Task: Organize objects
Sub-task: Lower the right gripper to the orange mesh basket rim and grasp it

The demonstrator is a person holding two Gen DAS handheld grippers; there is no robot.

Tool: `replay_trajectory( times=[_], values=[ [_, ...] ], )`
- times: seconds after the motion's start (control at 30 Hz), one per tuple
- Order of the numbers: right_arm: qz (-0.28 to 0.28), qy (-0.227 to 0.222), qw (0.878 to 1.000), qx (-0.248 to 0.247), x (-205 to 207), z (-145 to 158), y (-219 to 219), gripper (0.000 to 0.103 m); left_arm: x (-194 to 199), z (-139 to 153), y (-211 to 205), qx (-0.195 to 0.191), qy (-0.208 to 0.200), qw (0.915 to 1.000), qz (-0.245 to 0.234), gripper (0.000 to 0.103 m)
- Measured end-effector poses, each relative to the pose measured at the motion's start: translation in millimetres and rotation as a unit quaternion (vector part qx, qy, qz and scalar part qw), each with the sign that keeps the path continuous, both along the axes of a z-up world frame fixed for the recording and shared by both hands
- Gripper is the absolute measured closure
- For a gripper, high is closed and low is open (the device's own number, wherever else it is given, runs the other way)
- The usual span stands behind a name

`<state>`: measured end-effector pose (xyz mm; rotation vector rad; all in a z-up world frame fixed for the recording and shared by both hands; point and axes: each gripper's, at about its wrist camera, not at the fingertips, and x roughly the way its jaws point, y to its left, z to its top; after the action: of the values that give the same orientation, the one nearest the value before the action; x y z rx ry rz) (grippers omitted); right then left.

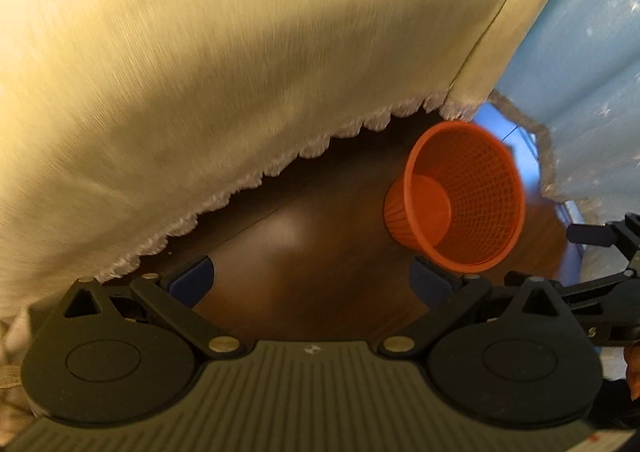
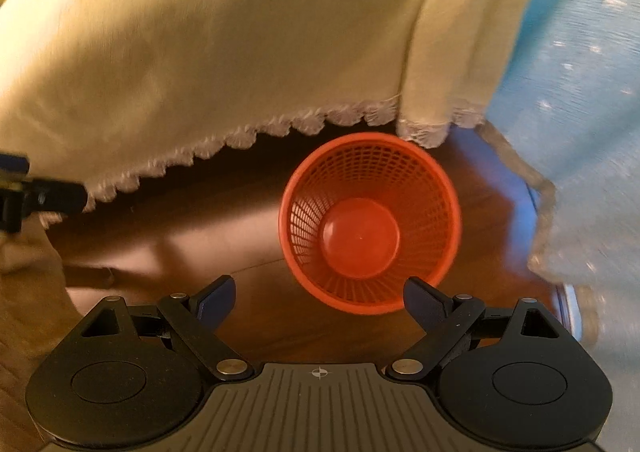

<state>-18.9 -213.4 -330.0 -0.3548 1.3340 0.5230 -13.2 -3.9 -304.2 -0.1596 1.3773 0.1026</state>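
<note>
A cream bedcover with a scalloped lace hem [image 1: 240, 71] fills the field beyond both jaw pairs. Below it we see the brown wooden floor [image 2: 192, 236]. The orange mesh basket [image 2: 370, 226] stands upright on the floor, just ahead of our right gripper [image 2: 319, 298] and beside the left gripper's [image 1: 312, 282] right fingertip. Both jaw pairs are spread wide, grasping nothing.

Home bedroom, likely: cream bedspread [image 2: 224, 51] with scalloped lace hem, dark wood floor [image 2: 256, 316], pale blue curtain [image 2: 592, 99].
</note>
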Motion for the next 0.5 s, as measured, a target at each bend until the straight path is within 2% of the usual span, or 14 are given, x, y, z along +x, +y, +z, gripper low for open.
replay_trajectory(
  times=[0.1,0.2,0.3,0.37,0.5],
  values=[
    [0.047,-0.014,0.999,-0.003,-8.2,-36.2,1.4,0.016,-3.6,-32.2,-1.3,0.001,0.004,1.0000,0.001,0.001],
    [0.098,-0.024,0.995,-0.009,-14.7,-72.7,3.8,0.025,-4.9,-63.2,-1.4,0.003,0.008,0.9999,0.006,0.001],
    [0.135,-0.028,0.990,-0.015,-17.4,-106.4,4.6,0.029,-7.1,-90.4,-0.6,0.002,0.008,0.9999,0.008,0.001],
    [0.158,-0.029,0.987,-0.018,-18.8,-127.1,4.9,0.032,-7.5,-106.0,0.5,0.002,0.008,0.9999,0.009,0.001],
    [0.211,-0.037,0.977,-0.024,-21.5,-158.5,6.5,0.045,-7.9,-126.9,3.4,0.002,0.006,0.9999,0.016,0.001]
  ],
)
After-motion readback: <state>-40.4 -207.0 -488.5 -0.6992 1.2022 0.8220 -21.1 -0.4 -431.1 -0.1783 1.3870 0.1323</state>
